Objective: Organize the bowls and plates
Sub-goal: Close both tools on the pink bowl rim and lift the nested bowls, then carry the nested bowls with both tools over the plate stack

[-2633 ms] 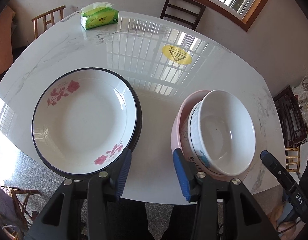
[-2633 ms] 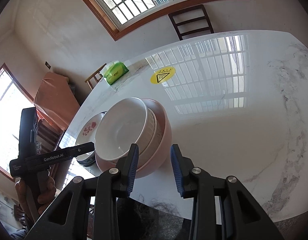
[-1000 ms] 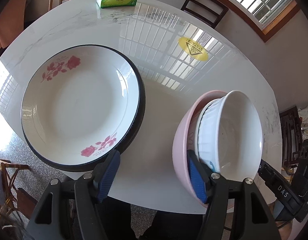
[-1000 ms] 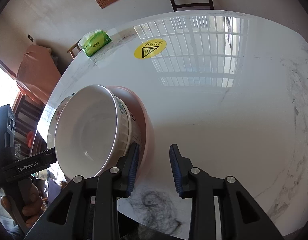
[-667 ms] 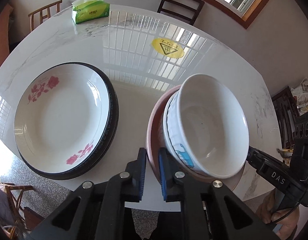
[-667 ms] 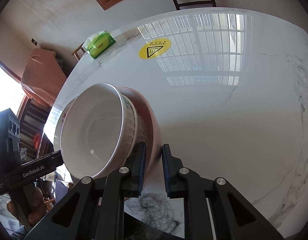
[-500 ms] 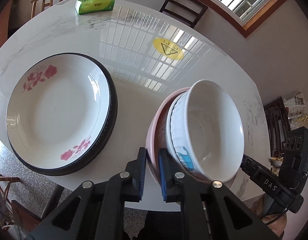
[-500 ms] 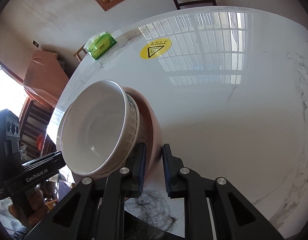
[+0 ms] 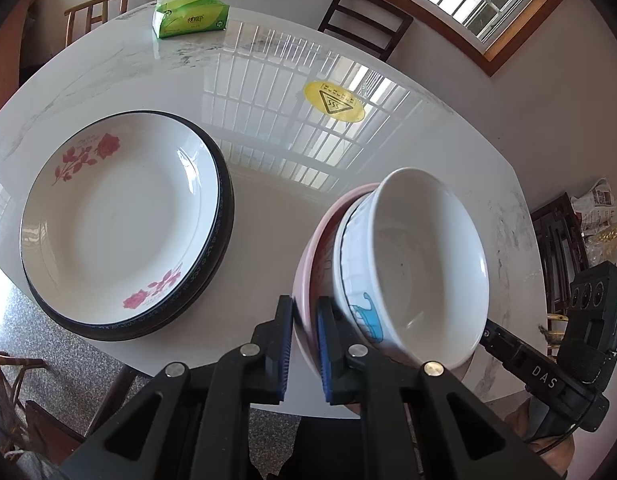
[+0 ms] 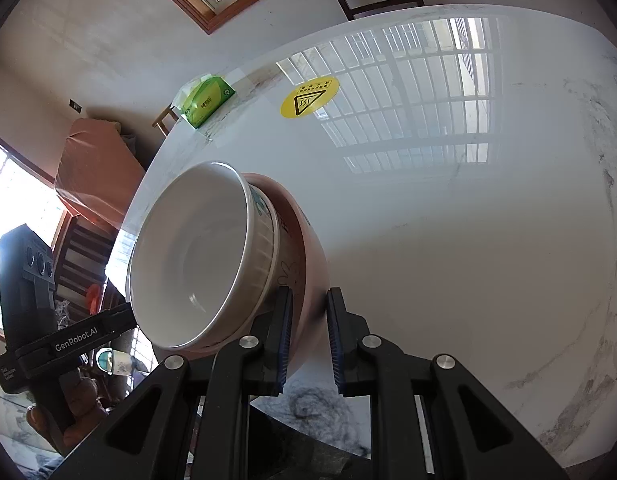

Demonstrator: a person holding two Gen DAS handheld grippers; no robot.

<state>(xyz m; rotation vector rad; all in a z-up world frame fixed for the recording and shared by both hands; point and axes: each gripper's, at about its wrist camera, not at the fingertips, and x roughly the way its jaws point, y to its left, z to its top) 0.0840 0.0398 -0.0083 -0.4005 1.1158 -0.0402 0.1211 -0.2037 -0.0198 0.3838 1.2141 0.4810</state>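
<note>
A white bowl (image 9: 420, 268) sits nested in a pink bowl (image 9: 310, 268) near the white table's (image 9: 264, 204) front edge. My left gripper (image 9: 305, 320) is shut on the pink bowl's near-left rim, one pad outside and one inside. In the right wrist view, my right gripper (image 10: 309, 320) is shut on the pink bowl's (image 10: 308, 248) opposite wall, with the white bowl (image 10: 196, 264) tilted toward the camera. A white rose-patterned plate (image 9: 120, 220) lies on a black-rimmed plate at the left. I cannot tell whether the bowls touch the table.
A green tissue pack (image 9: 190, 20) and a yellow warning sticker (image 9: 334, 100) are at the far side of the table. Chairs (image 9: 364, 28) stand behind it. In the right wrist view, the table (image 10: 468, 240) stretches bare to the right.
Both grippers went from open to shut on the pink bowl's rim. The left gripper shifted right from the gap between plate and bowl. The bowl stack now tilts slightly more.
</note>
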